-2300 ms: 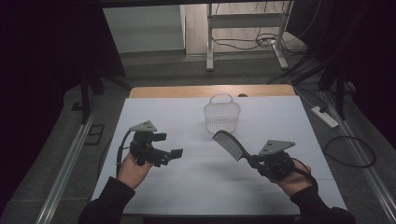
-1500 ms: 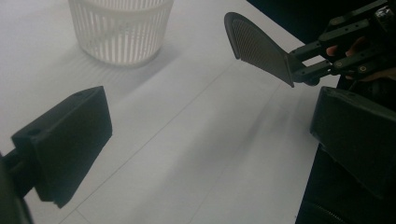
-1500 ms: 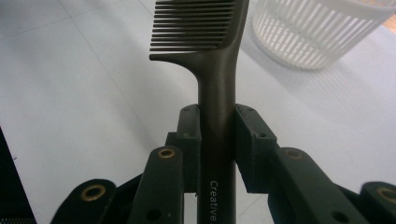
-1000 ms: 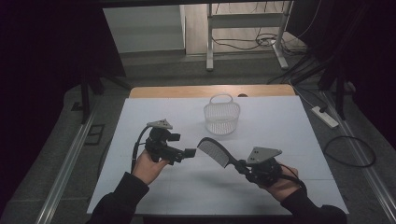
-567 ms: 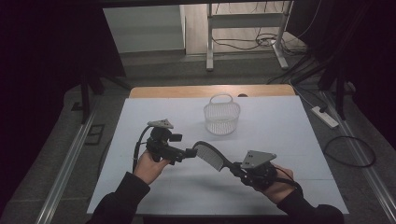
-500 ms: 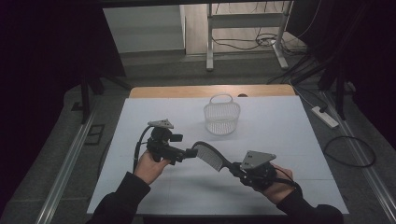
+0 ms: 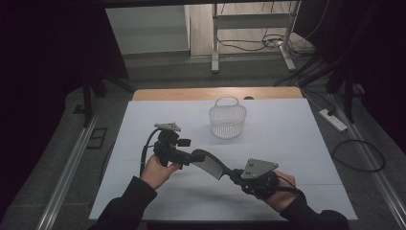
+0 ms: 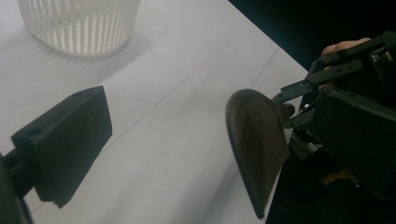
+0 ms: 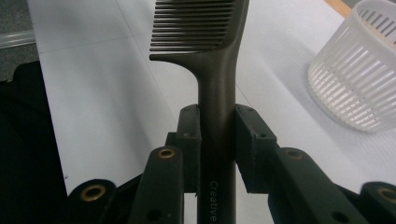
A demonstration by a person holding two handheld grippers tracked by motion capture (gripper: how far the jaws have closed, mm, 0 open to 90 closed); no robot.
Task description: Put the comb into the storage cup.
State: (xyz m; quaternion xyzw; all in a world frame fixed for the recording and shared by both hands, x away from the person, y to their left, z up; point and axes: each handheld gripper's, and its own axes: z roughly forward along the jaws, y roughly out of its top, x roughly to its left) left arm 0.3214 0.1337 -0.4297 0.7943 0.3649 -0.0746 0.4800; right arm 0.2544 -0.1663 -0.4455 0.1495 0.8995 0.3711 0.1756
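High view: the right gripper (image 7: 235,175) is clamped on the handle of a dark comb (image 7: 209,164), held over the near middle of the table (image 7: 306,143). The left gripper (image 7: 189,155) has its jaws apart, with the comb head between them but not pressed. This looks like a handover; next the left jaws must close on the comb. The basket (image 7: 227,117) stands farther away.

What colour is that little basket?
White, ribbed with slits: the basket shows best in the right gripper view.
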